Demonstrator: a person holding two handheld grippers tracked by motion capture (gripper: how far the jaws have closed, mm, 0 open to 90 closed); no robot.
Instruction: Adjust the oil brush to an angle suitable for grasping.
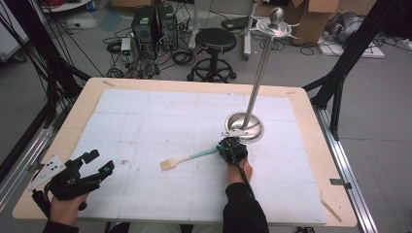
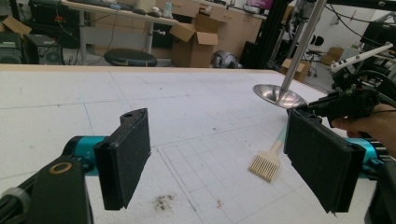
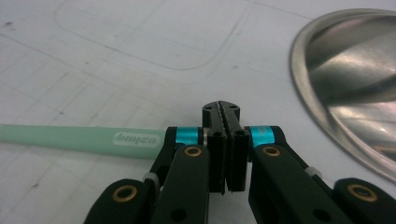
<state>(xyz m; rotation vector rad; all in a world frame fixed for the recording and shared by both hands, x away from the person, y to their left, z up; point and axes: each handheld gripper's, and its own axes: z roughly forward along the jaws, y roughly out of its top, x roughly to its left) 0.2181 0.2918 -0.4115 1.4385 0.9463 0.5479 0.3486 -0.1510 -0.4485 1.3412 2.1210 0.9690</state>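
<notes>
Right claw (image 1: 228,144) (image 3: 226,112): closed, pads pressed flat together, nothing visible between them. Held low over the desk (image 1: 145,116), slightly at 4 o'clock of the desk centre in the high view. Hand behind it, forearm entering from 6 o'clock.

Brush (image 1: 187,158) (image 2: 268,163) (image 3: 84,137): flat on the white gridded surface. Pale green handle, tan bristle head. Handle end at the right claw, bristle head out at 8 o'clock from that claw in the high view. In the right gripper view, handle running in from 9 o'clock and passing out of sight behind the left jaw link. Contact between handle and jaws: cannot tell.

Left claw (image 1: 100,160) (image 2: 217,158): open, jaws wide apart, holding nothing. Located near the desk corner at 8 o'clock in the high view, well apart from the brush. Seen between its jaws in the left gripper view: bare gridded surface and a small dark smudge. Brush head just inside the right-hand jaw in that view.

Metal stand (image 1: 245,127) (image 2: 275,95) (image 3: 345,84): round polished dish base with a tall upright pole. Just beside the right claw, at 1 o'clock of it in the high view. Dish rim at 3 o'clock in the right gripper view.

Beyond the desk at 12 o'clock: black stool (image 1: 215,41) on the floor.
</notes>
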